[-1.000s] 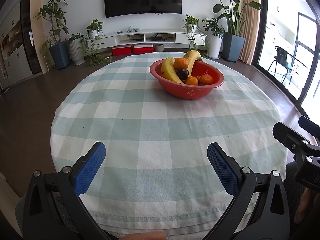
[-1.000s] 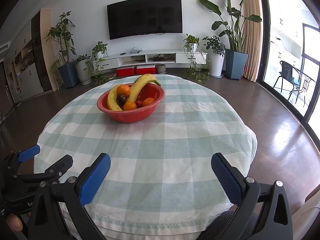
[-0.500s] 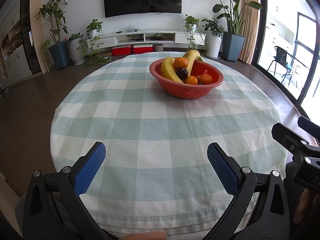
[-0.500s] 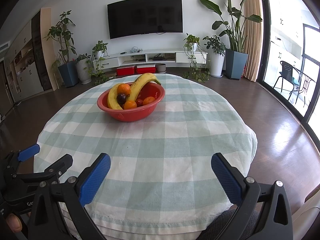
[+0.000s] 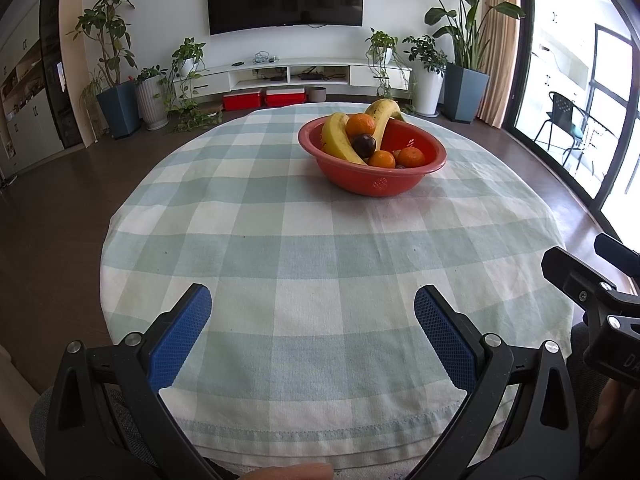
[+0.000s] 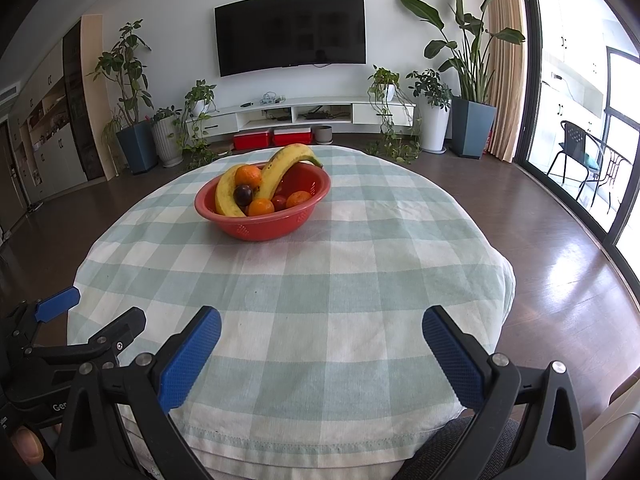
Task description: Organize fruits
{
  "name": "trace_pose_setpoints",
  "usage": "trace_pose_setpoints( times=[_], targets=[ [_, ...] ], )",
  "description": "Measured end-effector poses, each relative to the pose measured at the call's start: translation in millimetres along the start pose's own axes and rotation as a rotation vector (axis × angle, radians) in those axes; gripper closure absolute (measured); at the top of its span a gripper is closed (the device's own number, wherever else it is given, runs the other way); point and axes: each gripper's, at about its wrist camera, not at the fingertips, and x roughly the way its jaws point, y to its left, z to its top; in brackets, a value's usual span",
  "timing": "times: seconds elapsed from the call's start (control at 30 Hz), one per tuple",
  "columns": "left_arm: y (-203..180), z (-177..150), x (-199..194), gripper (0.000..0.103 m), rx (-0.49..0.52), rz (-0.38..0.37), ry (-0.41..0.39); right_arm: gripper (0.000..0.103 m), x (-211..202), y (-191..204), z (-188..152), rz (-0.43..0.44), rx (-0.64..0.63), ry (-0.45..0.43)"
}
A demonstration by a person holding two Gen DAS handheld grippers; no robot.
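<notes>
R view only: L gripper (image 6: 100,320) fingertip

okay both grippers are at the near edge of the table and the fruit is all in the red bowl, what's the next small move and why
Probably ease the right gripper forward over the checked tablecloth toward the red bowl. Its jaws are wide open and hold nothing, as with the left gripper, and every fruit, including the upper banana, sits in the bowl on the far side of the table, apart from both.
</notes>
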Motion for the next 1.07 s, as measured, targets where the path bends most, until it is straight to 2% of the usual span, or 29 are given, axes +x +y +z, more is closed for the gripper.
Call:
trace_pose_setpoints(
  times=[0.83, 1.07],
  targets=[
    [-3, -5, 1, 0.000, -0.002, -0.011, 0.006, 0.000, -1, 1, 0, 0.001, -0.001, 0.005],
    [-7, -11, 0, 0.000, 0.001, -0.011, 0.004, 0.000, -3, -1, -13, 0.003, 0.010, 0.015]
  ],
)
